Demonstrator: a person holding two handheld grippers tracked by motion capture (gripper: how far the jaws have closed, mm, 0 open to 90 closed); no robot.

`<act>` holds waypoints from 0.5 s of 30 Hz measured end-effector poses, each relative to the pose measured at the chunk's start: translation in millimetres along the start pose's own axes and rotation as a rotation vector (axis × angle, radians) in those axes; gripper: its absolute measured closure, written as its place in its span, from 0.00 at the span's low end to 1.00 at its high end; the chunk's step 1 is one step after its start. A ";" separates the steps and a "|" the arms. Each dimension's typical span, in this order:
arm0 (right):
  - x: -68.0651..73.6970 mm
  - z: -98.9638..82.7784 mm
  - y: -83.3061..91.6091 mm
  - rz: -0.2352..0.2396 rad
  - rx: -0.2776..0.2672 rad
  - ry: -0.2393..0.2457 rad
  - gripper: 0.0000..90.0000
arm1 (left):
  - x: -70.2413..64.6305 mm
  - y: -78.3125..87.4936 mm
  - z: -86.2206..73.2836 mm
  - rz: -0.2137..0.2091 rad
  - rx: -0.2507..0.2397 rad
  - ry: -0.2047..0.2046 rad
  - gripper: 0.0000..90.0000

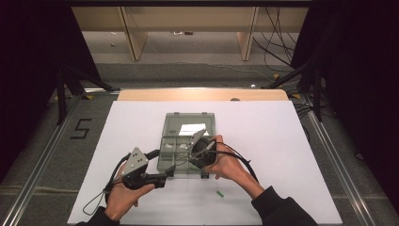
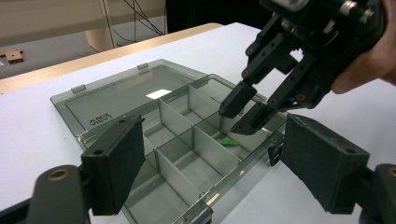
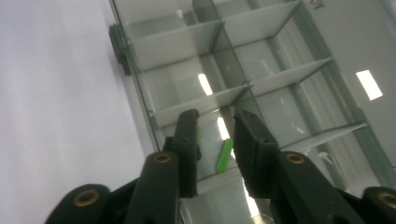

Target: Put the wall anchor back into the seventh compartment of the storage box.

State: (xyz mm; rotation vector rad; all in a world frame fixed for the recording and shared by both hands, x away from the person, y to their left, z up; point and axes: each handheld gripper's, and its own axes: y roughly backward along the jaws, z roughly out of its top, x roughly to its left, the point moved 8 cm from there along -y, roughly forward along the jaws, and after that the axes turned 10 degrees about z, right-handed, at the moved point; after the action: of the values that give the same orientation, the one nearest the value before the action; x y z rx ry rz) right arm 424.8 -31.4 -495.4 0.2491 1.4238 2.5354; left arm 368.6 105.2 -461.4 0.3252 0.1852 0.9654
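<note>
The box (image 1: 188,141) at the centre of the high view was smoky grey and see-through, its lid carrying a white patch. The small stick (image 3: 225,156) low in the right gripper view was bright green; a second green stick (image 1: 219,193) lay at the lower middle of the high view. The table sheet (image 1: 263,141) was plain white, edged by pale wood at the top. Both grippers, left gripper (image 1: 167,175) and right gripper (image 2: 245,114), were black, each topped with a grey plate. The sleeves (image 1: 282,212) at the bottom were black.

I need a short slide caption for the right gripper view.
Right gripper, jaws open, above a small green stick lying in a compartment of the clear box.
</note>
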 end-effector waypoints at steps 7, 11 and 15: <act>2.5 4.0 12.7 -0.019 -0.040 -0.020 0.55 | -0.1 -0.1 0.2 0.000 -0.001 0.000 0.23; 4.7 5.3 17.8 -0.026 -0.055 -0.036 0.50 | 0.3 0.5 0.5 0.001 -0.003 -0.004 0.23; 7.4 6.0 23.5 -0.030 -0.063 -0.028 0.46 | 0.4 0.8 0.8 0.002 -0.004 -0.005 0.23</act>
State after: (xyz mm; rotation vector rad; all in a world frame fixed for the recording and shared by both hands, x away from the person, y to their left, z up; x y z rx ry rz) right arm 416.6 -36.4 -471.9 0.2498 1.3251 2.5379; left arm 368.4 105.9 -460.4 0.3244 0.1787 0.9667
